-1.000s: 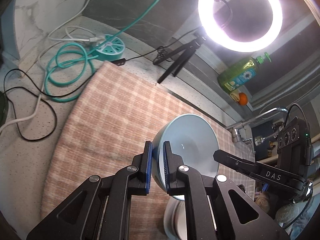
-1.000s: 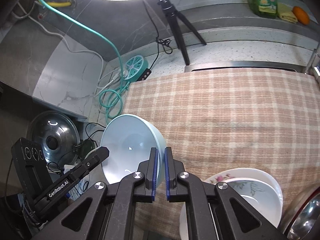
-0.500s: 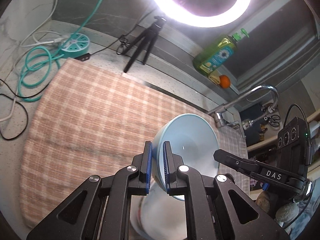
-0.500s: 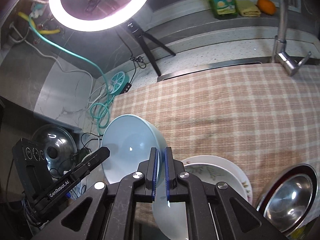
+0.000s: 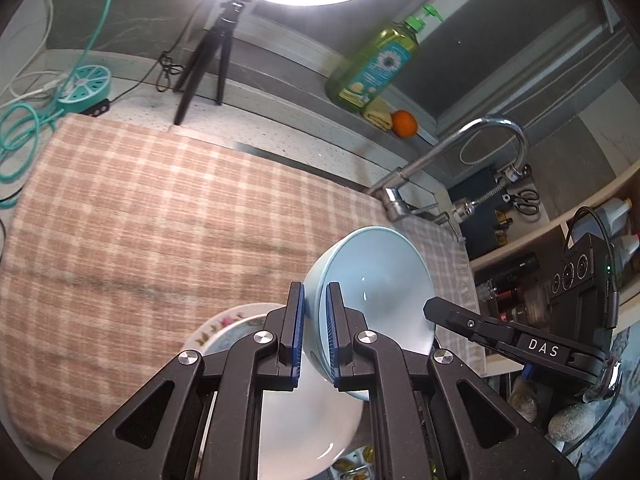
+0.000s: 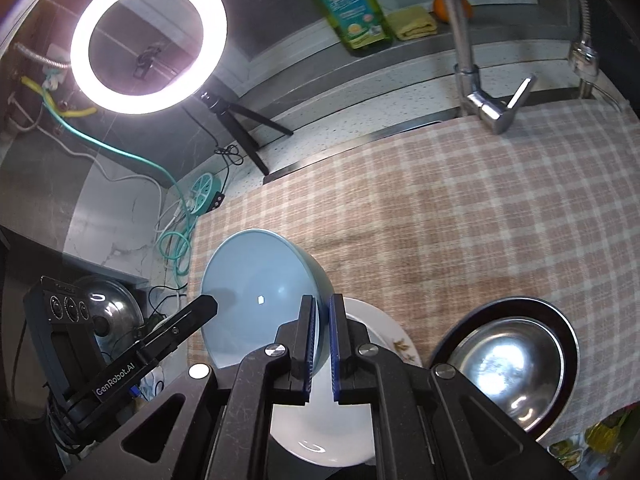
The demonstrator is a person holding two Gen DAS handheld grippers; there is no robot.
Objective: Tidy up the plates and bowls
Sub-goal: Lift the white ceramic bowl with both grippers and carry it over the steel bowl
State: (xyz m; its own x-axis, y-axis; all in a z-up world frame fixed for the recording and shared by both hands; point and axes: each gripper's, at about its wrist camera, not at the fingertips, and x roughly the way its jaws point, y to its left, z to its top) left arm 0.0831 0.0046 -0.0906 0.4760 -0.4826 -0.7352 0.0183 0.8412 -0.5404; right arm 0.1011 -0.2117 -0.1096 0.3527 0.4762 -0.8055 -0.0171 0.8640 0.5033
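Note:
A light blue bowl (image 5: pixel 376 280) hangs tilted in the air, gripped at its rim from two opposite sides. My left gripper (image 5: pixel 315 294) is shut on the near rim in the left wrist view. My right gripper (image 6: pixel 322 305) is shut on the other rim of the same bowl (image 6: pixel 256 280). Each view shows the other gripper's finger reaching into the bowl. Below the bowl a white bowl (image 6: pixel 320 432) sits on a floral plate (image 6: pixel 402 344), also seen as white bowl (image 5: pixel 304 420) and floral plate (image 5: pixel 224 326). A steel bowl (image 6: pixel 504 360) stands to their right.
A checked cloth (image 5: pixel 140 220) covers the counter. At the back are a ring light (image 6: pixel 148 40) on a tripod (image 5: pixel 208 56), a green soap bottle (image 5: pixel 376 64), an orange (image 5: pixel 404 124) and a tap (image 6: pixel 480 100). Cables (image 5: pixel 24 132) lie left; a pot lid (image 6: pixel 108 312) sits lower left.
Both grippers carried the blue bowl rightward over the cloth, toward the tap. The white bowl and floral plate now lie under it, and the steel bowl has come into view.

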